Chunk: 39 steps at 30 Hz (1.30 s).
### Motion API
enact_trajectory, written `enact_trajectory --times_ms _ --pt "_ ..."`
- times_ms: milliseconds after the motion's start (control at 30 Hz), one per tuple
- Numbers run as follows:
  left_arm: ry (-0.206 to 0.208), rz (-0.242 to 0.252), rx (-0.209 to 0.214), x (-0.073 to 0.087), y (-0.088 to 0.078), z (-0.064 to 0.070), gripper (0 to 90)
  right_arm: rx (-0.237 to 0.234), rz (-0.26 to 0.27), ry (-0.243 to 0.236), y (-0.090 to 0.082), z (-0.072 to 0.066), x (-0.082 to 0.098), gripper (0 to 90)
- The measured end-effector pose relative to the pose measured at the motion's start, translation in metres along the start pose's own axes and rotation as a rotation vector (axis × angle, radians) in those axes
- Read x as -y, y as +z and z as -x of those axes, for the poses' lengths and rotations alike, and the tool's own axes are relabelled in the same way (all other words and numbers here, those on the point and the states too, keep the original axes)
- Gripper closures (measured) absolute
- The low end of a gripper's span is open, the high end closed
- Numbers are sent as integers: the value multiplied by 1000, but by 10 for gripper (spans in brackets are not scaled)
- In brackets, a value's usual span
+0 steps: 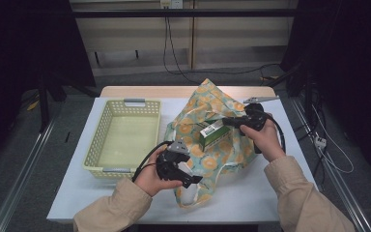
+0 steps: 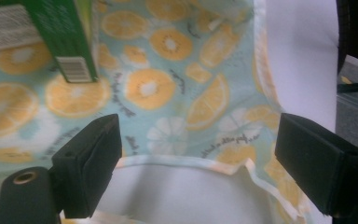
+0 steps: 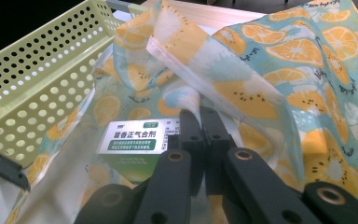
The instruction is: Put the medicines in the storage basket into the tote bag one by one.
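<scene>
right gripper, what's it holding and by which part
The right gripper is shut on the fruit-print bag, pinching a fold of cloth near its opening.

Orange-slice-patterned teal bag (image 1: 212, 140), green-and-white box (image 1: 211, 134), pale yellow basket (image 1: 107, 126)

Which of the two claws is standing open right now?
The left claw, near the bag's lower edge: its jaws stand wide apart with nothing between them. The right claw is shut by the green box.

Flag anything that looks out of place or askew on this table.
The green box sits tilted on top of the crumpled orange-print bag, not inside it or in the yellow basket. The bag lies rumpled, one end peaked up. Nothing looks spilled or damaged.
</scene>
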<state>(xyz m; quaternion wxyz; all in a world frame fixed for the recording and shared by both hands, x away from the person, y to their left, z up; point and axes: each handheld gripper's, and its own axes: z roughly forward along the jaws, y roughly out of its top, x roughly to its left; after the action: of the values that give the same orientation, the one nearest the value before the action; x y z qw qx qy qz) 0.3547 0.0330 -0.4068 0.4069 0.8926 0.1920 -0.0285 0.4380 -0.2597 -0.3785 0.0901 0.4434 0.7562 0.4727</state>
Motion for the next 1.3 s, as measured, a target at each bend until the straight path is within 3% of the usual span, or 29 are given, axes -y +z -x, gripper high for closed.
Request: enact_trajectory --times_ms 100,267,300,333,400,433,467,600,633,700,867,967,1300 --pt "11 -16 14 4 5 3 158 -1 -1 3 1 -1 0 898" --pt "-15 -26 25 12 13 5 179 -2 -2 -3 3 -2 0 898" --pt "-11 -26 41 13 15 6 185 -3 -4 -4 3 -2 0 898" --pt "-7 -37 31 13 16 8 199 -1 -5 -5 3 -3 0 898" --pt "-5 -31 63 13 18 10 211 -1 -4 -5 3 -3 0 898" --pt "-1 -39 48 13 18 13 211 0 -4 -4 4 -3 0 898" --pt "-1 -35 67 13 19 13 211 -1 -4 -3 4 -3 0 898" --pt "20 -70 67 16 24 15 254 0 -4 -4 4 -3 0 898" --pt "13 -65 75 18 26 16 274 1 -4 -5 4 -3 0 898" --pt "40 -78 55 20 27 16 351 0 -4 -4 4 -3 0 898" --pt "33 -90 104 22 28 17 518 -1 -5 -5 4 -3 0 898" --pt "56 -113 110 23 29 19 604 2 -6 -2 4 -2 0 898" --pt "41 -179 129 26 34 16 900 -1 -3 -4 2 -1 0 898"
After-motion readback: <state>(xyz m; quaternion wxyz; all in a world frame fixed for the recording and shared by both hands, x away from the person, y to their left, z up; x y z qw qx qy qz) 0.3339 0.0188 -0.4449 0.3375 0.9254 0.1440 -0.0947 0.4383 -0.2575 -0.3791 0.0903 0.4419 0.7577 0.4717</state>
